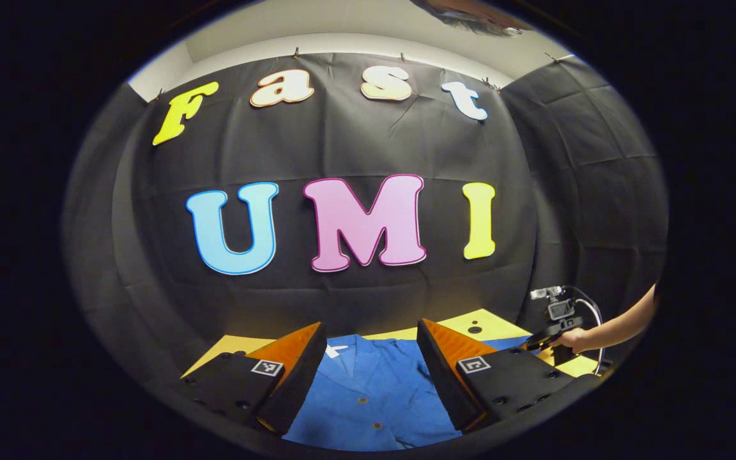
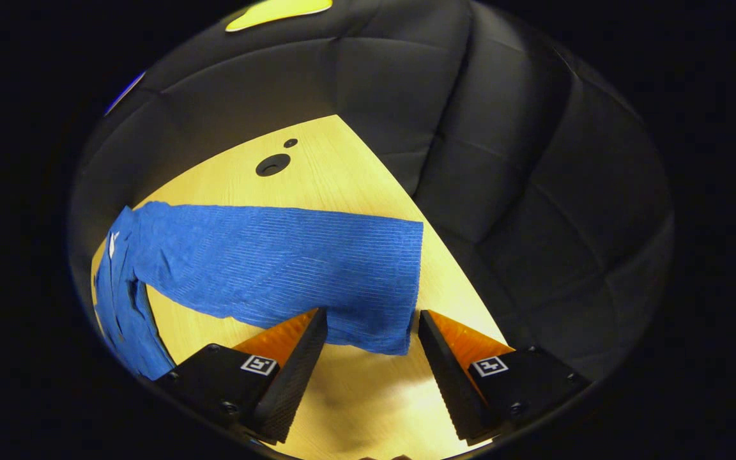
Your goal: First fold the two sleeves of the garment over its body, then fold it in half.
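Right gripper (image 2: 372,358) jaws apart, blue shirt's sleeve (image 2: 278,268) cuff dead ahead — long axis runs across desk (image 2: 317,172); left gripper (image 1: 368,377) jaws apart over the body, farther off

We see the garment (image 1: 368,390) flat on the worktop (image 2: 317,172). Its sleeve (image 2: 278,268) lies just ahead of the right tongs (image 2: 372,348). Left tongs (image 1: 371,358) sit over its body.

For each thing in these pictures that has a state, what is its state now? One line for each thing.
Blue garment: lying flat on the table, buttoned, not folded.
Sleeve: stretched out sideways on the table, not yet folded over the body.
Left claw: open, above the garment's body, holding nothing.
Right claw: open, its fingers either side of the sleeve's cuff end, not pressing on it.
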`<action>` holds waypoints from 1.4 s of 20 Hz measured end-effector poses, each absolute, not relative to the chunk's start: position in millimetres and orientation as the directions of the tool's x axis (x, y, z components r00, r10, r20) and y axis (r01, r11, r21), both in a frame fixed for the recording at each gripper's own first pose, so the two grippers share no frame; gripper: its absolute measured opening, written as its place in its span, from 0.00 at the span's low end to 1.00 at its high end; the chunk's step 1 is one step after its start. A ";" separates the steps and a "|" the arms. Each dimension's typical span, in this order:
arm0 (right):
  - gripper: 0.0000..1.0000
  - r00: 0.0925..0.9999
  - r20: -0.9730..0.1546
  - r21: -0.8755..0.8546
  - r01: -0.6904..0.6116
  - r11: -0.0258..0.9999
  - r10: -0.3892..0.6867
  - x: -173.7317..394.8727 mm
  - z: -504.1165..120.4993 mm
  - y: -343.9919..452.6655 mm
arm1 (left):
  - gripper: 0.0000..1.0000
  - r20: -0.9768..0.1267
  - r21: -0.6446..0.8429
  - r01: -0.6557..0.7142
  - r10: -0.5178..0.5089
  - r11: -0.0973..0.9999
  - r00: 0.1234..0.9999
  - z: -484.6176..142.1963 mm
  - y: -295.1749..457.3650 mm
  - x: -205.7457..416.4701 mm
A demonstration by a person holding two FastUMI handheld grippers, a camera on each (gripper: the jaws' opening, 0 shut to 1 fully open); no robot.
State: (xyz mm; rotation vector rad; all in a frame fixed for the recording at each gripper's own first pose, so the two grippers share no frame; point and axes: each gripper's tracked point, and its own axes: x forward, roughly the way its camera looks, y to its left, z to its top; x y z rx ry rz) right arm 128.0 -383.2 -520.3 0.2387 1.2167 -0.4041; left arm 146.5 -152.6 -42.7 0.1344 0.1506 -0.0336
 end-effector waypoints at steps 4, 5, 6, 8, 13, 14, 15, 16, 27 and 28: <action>0.63 0.337 -0.933 0.015 0.378 0.926 -0.123 138.6 -525.2 -366.6 | 0.81 -0.148 0.104 0.036 -0.020 0.994 0.989 -42.2 -148.7 154.5; 0.47 0.346 -0.932 0.028 0.377 0.926 -0.113 139.1 -525.0 -361.7 | 0.81 -0.155 0.101 0.030 -0.014 0.994 0.988 -45.4 -146.4 154.1; 0.31 0.346 -0.930 0.020 0.386 0.922 -0.124 139.7 -524.2 -362.0 | 0.81 -0.166 0.097 0.023 -0.007 0.995 0.986 -49.5 -143.8 152.5; 0.10 0.370 -0.925 0.064 0.376 0.925 -0.086 145.7 -526.5 -350.6 | 0.81 -0.194 0.080 0.003 0.012 0.997 0.981 -58.0 -137.7 147.1; 0.05 0.468 -0.883 0.128 0.324 0.937 -0.042 174.6 -505.6 -317.0 | 0.81 -0.230 0.027 -0.076 0.080 0.997 0.970 -69.3 -112.8 129.4; 0.05 0.490 -0.871 0.145 0.304 0.942 -0.025 182.7 -493.7 -304.6 | 0.81 -0.232 0.020 -0.094 0.096 0.995 0.968 -69.1 -106.0 125.6; 0.05 0.514 -0.858 0.160 0.272 0.949 -0.002 192.6 -481.3 -288.1 | 0.81 -0.233 0.014 -0.114 0.114 0.993 0.966 -69.9 -99.2 121.4; 0.05 0.536 -0.844 0.173 0.232 0.957 0.022 202.2 -469.4 -272.8 | 0.81 -0.234 0.009 -0.135 0.134 0.991 0.963 -69.7 -91.4 116.6; 0.04 0.556 -0.718 0.428 -0.121 0.896 0.418 267.9 -392.3 25.6 | 0.81 -0.275 0.005 -0.315 0.304 0.949 0.912 -72.3 -15.7 34.8; 0.04 0.532 -0.715 0.460 -0.131 0.878 0.454 257.7 -391.3 47.5 | 0.81 -0.275 -0.001 -0.339 0.326 0.941 0.905 -71.9 -5.7 27.6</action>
